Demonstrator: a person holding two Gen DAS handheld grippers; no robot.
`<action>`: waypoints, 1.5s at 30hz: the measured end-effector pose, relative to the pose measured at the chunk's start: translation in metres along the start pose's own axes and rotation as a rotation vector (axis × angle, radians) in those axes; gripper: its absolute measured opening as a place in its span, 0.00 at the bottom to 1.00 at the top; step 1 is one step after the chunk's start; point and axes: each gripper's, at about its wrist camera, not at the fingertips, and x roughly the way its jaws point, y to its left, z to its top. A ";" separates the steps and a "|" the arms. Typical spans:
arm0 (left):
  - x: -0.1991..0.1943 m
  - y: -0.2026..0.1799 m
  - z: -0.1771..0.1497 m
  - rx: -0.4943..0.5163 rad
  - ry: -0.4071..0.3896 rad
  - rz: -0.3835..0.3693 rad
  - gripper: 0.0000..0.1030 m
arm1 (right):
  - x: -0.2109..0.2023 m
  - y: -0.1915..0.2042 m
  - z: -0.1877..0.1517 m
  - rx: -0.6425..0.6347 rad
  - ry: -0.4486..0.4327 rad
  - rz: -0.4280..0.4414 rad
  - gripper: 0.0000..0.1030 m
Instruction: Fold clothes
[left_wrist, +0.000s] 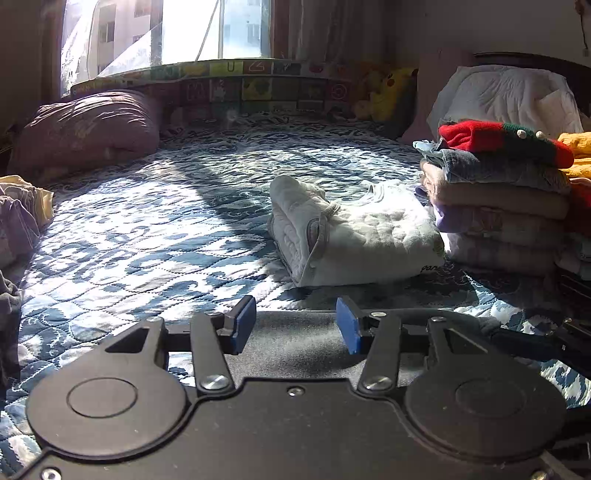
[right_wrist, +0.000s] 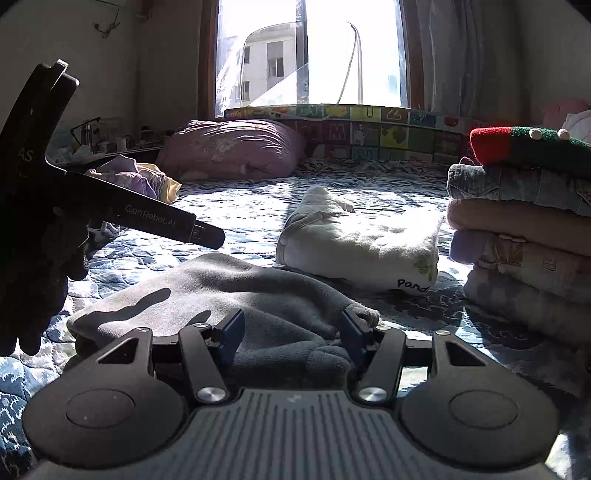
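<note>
Both grippers sat low over the quilted bed: left gripper (left_wrist: 295, 325) spread, empty; right gripper (right_wrist: 291, 332) spread around bunched grey garment (right_wrist: 221, 295).

The left gripper (left_wrist: 295, 325) is hovering low and level, its two blue-padded fingers (left_wrist: 243, 325) standing well apart with nothing pinched between them. In the right wrist view this same tool is showing at the left edge as a dark body angling downward, and a gloved hand (right_wrist: 40, 280) is wrapping around its handle, the glove's fingers hanging below. The right gripper (right_wrist: 291, 332) is also sitting low and pointing forward, its jaws spread wide; whether its pads (right_wrist: 231, 332) are pressing on anything is hard to tell. The hand carrying the right gripper is lying out of sight behind the camera.
</note>
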 end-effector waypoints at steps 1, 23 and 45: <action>0.001 -0.003 -0.005 0.006 0.010 -0.013 0.46 | -0.001 -0.001 0.000 0.007 -0.003 -0.002 0.52; -0.049 0.060 -0.041 -0.396 0.003 -0.050 0.73 | -0.034 -0.085 -0.026 0.620 -0.004 0.069 0.85; -0.015 0.088 -0.088 -0.909 0.096 -0.184 0.48 | 0.024 -0.064 -0.037 0.756 0.165 0.134 0.62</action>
